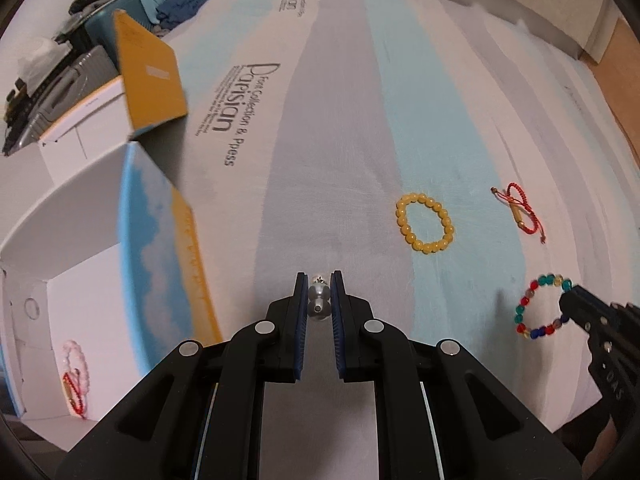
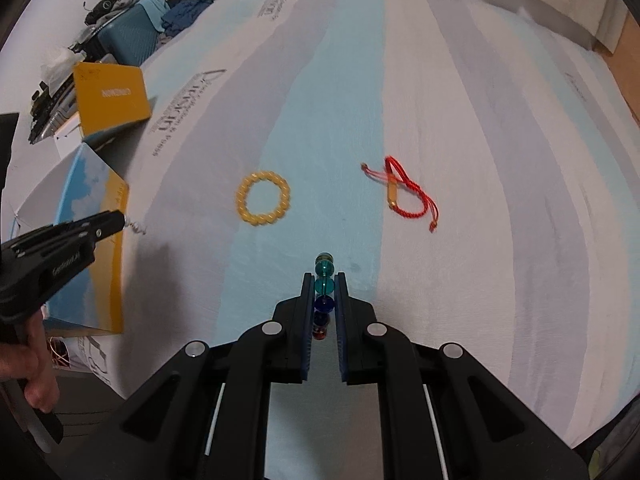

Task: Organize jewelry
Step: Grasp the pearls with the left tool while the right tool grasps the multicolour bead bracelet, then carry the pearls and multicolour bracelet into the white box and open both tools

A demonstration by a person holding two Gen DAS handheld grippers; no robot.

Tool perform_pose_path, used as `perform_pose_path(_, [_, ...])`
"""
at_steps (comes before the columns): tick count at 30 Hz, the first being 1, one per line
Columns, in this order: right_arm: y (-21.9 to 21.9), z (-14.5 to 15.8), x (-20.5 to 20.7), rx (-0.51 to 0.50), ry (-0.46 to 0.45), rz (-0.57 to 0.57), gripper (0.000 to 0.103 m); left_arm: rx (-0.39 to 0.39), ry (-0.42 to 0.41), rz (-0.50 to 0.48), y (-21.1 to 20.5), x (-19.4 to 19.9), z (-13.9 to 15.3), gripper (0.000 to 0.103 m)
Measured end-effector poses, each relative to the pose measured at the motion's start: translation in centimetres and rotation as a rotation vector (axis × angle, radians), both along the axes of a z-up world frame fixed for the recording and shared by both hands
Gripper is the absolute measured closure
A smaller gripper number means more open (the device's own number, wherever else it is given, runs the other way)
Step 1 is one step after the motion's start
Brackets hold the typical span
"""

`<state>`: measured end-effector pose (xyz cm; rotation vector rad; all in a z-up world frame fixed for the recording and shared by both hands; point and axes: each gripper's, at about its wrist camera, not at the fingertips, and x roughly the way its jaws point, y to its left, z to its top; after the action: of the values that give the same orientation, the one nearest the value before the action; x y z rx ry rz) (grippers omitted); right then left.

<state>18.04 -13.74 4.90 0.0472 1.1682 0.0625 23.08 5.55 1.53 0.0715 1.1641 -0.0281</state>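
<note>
My left gripper is shut on a silver bead bracelet, held above the striped bedsheet beside an open white box. The box holds a pink bead bracelet and a red cord bracelet. My right gripper is shut on a multicolour glass bead bracelet, also seen whole in the left wrist view. A yellow bead bracelet and a red cord bracelet lie flat on the sheet ahead.
The box's blue and orange lid flap stands up beside my left gripper. A second box with an orange lid stands behind it. Suitcases and clothes are piled at the far left.
</note>
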Motion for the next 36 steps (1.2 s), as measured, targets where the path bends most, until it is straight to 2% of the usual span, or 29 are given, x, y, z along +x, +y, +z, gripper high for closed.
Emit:
perform_pose_path(11, [4.8, 4.4, -0.8, 0.012, -0.074, 0.044, 0.094, 0.004, -0.071, 0.020, 4.7, -3.3, 5.5, 0.093])
perform_pose_path(22, [13.9, 8.4, -1.1, 0.041, -0.146, 0.144, 0.094, 0.017, -0.151, 0.102, 13.3, -7.1, 11.0, 0.092])
perform_pose_path(30, [22.6, 10.5, -2.4, 0.081, -0.195, 0.251, 0.094, 0.037, -0.145, 0.183, 20.0, -9.4, 11.6, 0.092])
perform_pose_path(36, [29.5, 9.4, -3.4, 0.091, -0.164, 0.371, 0.094, 0.028, -0.090, 0.238, 25.3, -11.1, 10.0, 0.092])
